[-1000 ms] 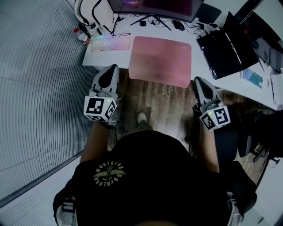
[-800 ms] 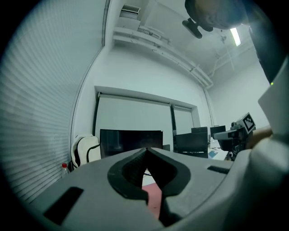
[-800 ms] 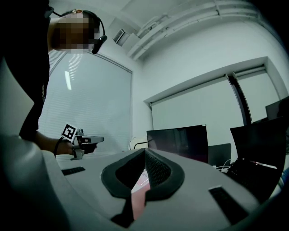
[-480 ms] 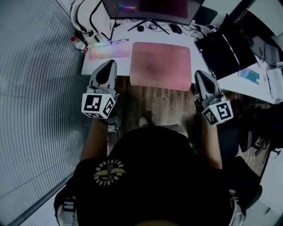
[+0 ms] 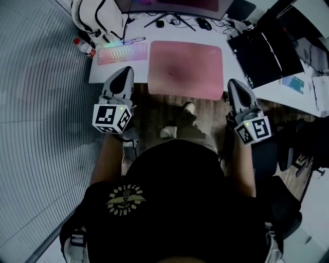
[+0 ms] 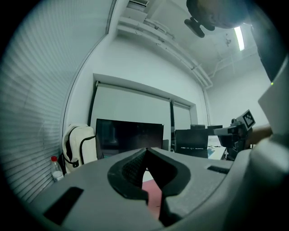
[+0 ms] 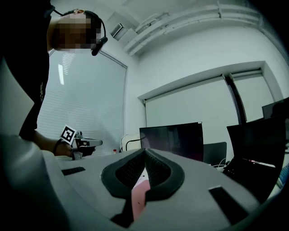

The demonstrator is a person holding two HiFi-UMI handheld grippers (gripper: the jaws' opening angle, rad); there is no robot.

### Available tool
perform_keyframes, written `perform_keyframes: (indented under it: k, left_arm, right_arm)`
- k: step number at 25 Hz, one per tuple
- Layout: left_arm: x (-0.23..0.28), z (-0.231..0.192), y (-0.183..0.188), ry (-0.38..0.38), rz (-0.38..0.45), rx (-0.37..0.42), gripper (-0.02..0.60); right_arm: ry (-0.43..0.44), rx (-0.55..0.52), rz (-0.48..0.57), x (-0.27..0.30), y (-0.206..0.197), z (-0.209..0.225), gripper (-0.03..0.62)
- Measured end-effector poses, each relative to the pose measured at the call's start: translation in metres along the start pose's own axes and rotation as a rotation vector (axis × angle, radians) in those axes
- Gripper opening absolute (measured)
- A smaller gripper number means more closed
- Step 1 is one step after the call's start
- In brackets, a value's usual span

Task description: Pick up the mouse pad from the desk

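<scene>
**Head view.** The pink mouse pad (image 5: 185, 69) lies flat on the white desk (image 5: 110, 72), at 12 o'clock from the person. Its near edge sticks out a little past the desk's edge. A lit keyboard (image 5: 122, 53) sits at 9 o'clock from the pad. A black laptop (image 5: 264, 49) sits at 3 o'clock. A dark monitor (image 5: 169, 4) stands at 12 o'clock, behind the pad. A white backpack (image 5: 100, 18) and a bottle (image 5: 82, 47) are at 10 o'clock, by the desk's far left corner. The left gripper (image 5: 125, 71) is at 8 o'clock from the pad, near its left corner but not touching it. The right gripper (image 5: 232, 82) is at 4 o'clock, just beside the pad's right corner. Both point at the desk.

**Left gripper view.** The left gripper (image 6: 146, 150) has its two jaws pressed together with nothing between them. A strip of the pink mouse pad (image 6: 153, 194) shows below the tips, at 6 o'clock. The monitor (image 6: 130, 135) is at 12 o'clock. The backpack (image 6: 80, 144) and bottle (image 6: 56, 168) are at 9 o'clock. The right gripper (image 6: 239, 128) is at 3 o'clock.

**Right gripper view.** The right gripper (image 7: 144, 151) also has its jaws together and holds nothing. The pink mouse pad (image 7: 139, 194) shows at 6 o'clock. The monitor (image 7: 171, 137) is at 12 o'clock, the laptop (image 7: 257, 140) at 3 o'clock, and the left gripper (image 7: 81, 143) at 9 o'clock.
</scene>
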State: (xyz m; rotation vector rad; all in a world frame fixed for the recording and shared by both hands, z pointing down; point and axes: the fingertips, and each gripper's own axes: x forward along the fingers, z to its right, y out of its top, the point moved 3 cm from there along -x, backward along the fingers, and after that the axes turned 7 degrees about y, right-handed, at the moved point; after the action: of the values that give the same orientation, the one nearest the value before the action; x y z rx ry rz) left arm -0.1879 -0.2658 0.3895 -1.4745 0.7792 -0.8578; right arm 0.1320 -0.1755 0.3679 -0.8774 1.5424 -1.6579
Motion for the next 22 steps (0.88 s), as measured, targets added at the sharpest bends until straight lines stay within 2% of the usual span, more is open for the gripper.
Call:
perform_keyframes:
  k: [7,12,16,22]
  left_arm:
    - [0.031,0.011,-0.027,-0.002,-0.070,0.011,0.006]
    - [0.051,0.002,-0.044,0.005,-0.110,0.000,0.006]
    - [0.064,-0.001,-0.069,0.015,-0.150,-0.005,0.006]
    - [0.075,-0.007,-0.113,0.033,-0.230,-0.022,0.006]
  right_arm:
    - [0.023,0.063,-0.033,0.014,-0.036,0.033,0.000]
    - [0.024,0.084,-0.059,0.030,-0.055,0.054,0.000]
    - [0.012,0.095,-0.088,0.034,-0.073,0.069,0.000]
    - [-0.009,0.166,-0.127,0.036,-0.105,0.090,0.001]
